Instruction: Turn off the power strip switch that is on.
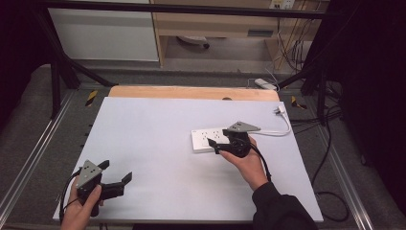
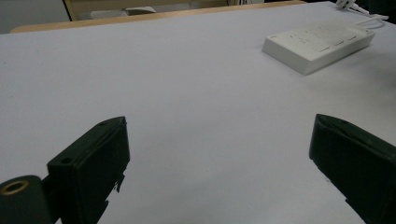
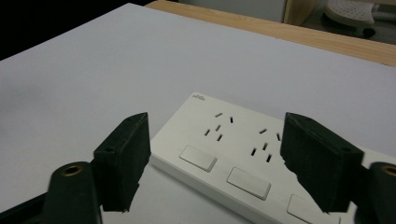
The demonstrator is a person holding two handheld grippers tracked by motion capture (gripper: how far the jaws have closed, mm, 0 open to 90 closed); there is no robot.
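White power strip: a flat white plastic power strip (image 1: 209, 139) lies right of centre on the pale grey tabletop (image 1: 158, 143), its white cord (image 1: 277, 129) looping off toward the far right edge.
Right hand: the right hand (image 1: 246, 160) reaches in from the bottom right, forearm in a dark sleeve (image 1: 280, 211), and holds the right gripper (image 1: 213, 145) over the near edge of the strip.
Right gripper state: jaws spread wide, nothing between them.
Left hand: the left hand (image 1: 81, 206) sits at the near left corner, and the left gripper (image 1: 115, 171) points across the table, well apart from the strip.
Left gripper state: jaws wide apart, nothing held.
Right gripper view: it alone shows the strip's (image 3: 243, 154) socket slots and rectangular switches close up, between the two jaws.
Left gripper view: the strip (image 2: 317, 46) sits far off at upper right, with bare tabletop (image 2: 187, 93) between the jaws.
High view: it takes in both hands and a wooden strip (image 1: 191, 92) along the table's far edge.
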